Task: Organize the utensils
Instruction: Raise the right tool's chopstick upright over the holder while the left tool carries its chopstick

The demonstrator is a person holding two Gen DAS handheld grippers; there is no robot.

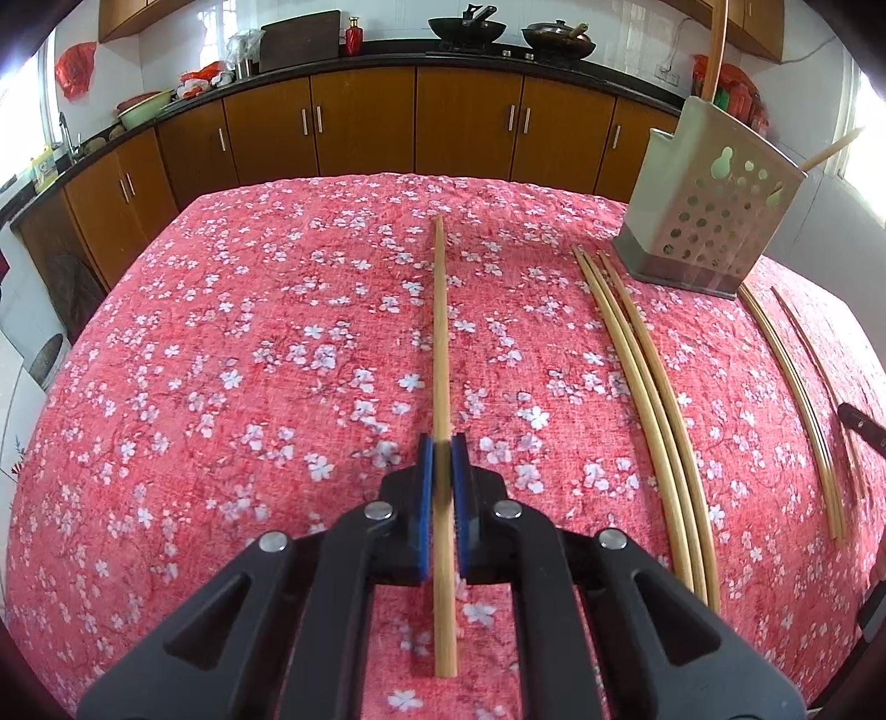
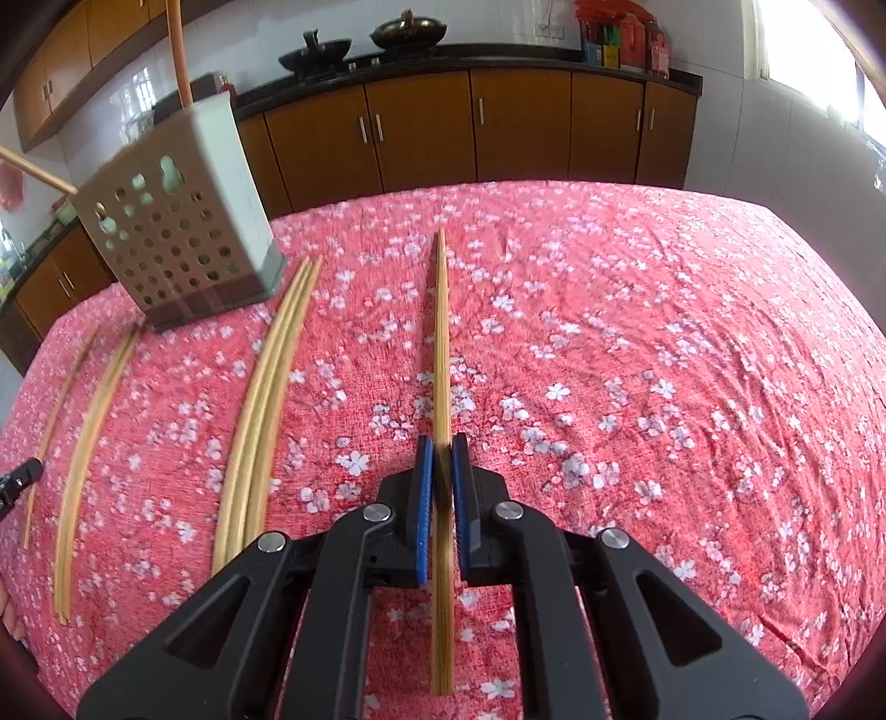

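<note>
While both claws point down at the table [image 1: 166,387], each one pinches a bamboo chopstick between its blue pads.

Left wrist view, left to right: left claw [image 1: 442,448] is pressed together on a chopstick [image 1: 440,332] that runs straight away from the camera over the red floral tablecloth; the near end sticks out behind the pads. Right of it, three loose chopsticks [image 1: 642,382] lie side by side, touching or nearly so, with far ends just beside the holder's base. Perforated utensil holder [image 1: 709,216] stands upright at the far right of the table, with chopsticks poking out of its top. Past the holder, another pair of chopsticks [image 1: 797,399] lies on the cloth, plus one more thin stick at the edge, blurred. A dark tip, likely the other claw, shows at the right border.

Right wrist view, left to right: single stick and a pair [image 2: 83,443] at far left, holder [image 2: 177,232] behind them, group of three [image 2: 266,399] next. Right claw [image 2: 442,448] is closed on its own chopstick [image 2: 441,332], also pointing straight ahead. Cloth to the right is bare and wrinkled.

Background: brown cabinets [image 1: 360,127], two woks [image 1: 468,27] on the stove.
</note>
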